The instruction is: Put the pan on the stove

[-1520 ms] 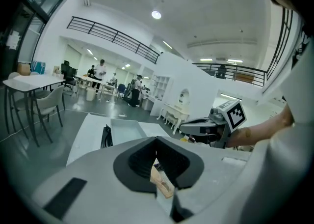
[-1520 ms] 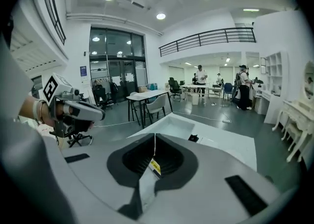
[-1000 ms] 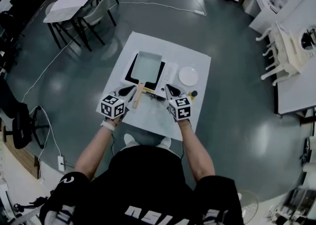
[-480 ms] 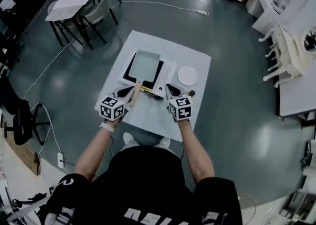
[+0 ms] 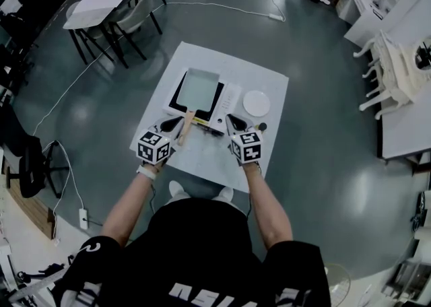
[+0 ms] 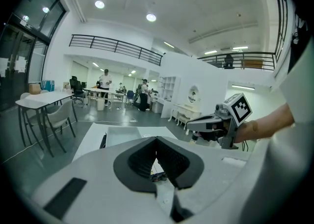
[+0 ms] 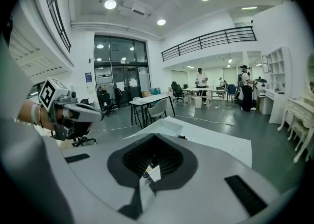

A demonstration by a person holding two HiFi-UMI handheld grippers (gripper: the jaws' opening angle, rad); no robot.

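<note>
A rectangular grey pan (image 5: 197, 89) with a wooden handle (image 5: 184, 129) rests on the black top of a white portable stove (image 5: 229, 101) on the white table (image 5: 205, 157). My left gripper (image 5: 176, 124) is shut and empty, its tip just left of the handle. My right gripper (image 5: 231, 121) is also shut and empty, at the stove's front right corner. In the left gripper view my closed left gripper (image 6: 157, 142) points toward the pan (image 6: 125, 136), with the right gripper (image 6: 198, 126) alongside. The right gripper view shows the pan (image 7: 166, 126) beyond its closed tip.
A white plate (image 5: 256, 104) lies right of the stove, with a small dark object (image 5: 262, 126) in front of it. A table and chairs (image 5: 111, 3) stand at the far left. Cables run across the grey floor. White furniture (image 5: 394, 63) stands at the right.
</note>
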